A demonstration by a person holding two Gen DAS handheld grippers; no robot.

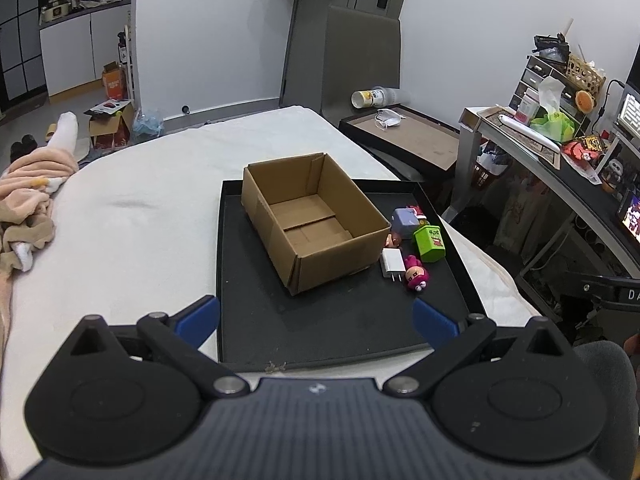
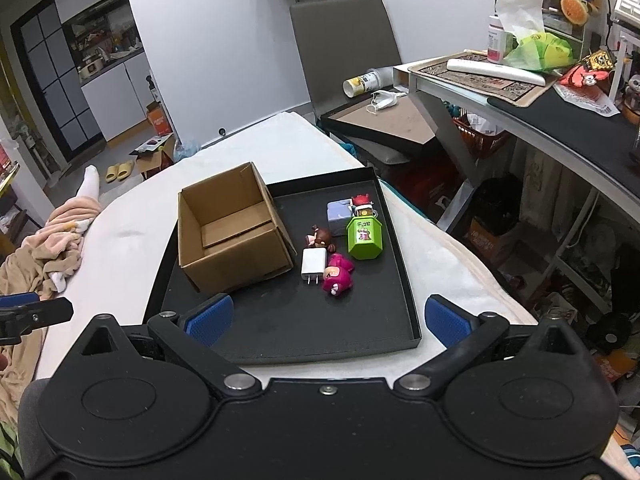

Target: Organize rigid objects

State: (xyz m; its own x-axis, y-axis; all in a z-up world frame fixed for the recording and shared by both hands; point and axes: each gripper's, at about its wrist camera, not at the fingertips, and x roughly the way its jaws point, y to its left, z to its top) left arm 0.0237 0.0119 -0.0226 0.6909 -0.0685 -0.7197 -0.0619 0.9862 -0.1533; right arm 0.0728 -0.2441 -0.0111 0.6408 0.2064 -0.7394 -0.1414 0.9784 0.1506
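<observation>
One box [image 2: 234,236], six small items [image 2: 338,240]

Each hand-held gripper [image 1: 316,322] [image 2: 326,320]: black body, 2 blue-padded fingers [image 1: 198,320], silver pivot screws.

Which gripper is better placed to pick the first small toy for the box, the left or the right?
Probably the right gripper. The white charger and pink toy lie almost straight ahead of its open fingers. The left gripper faces the empty cardboard box; the toys sit to its right.

An open brown box [image 2: 232,236] sits empty on the black tray [image 2: 360,332]. Right beside it lie a white plug [image 2: 313,263], a pink toy [image 2: 338,274], a brown toy [image 2: 319,237], a green pot [image 2: 365,237] and a purple block [image 2: 339,215].
</observation>
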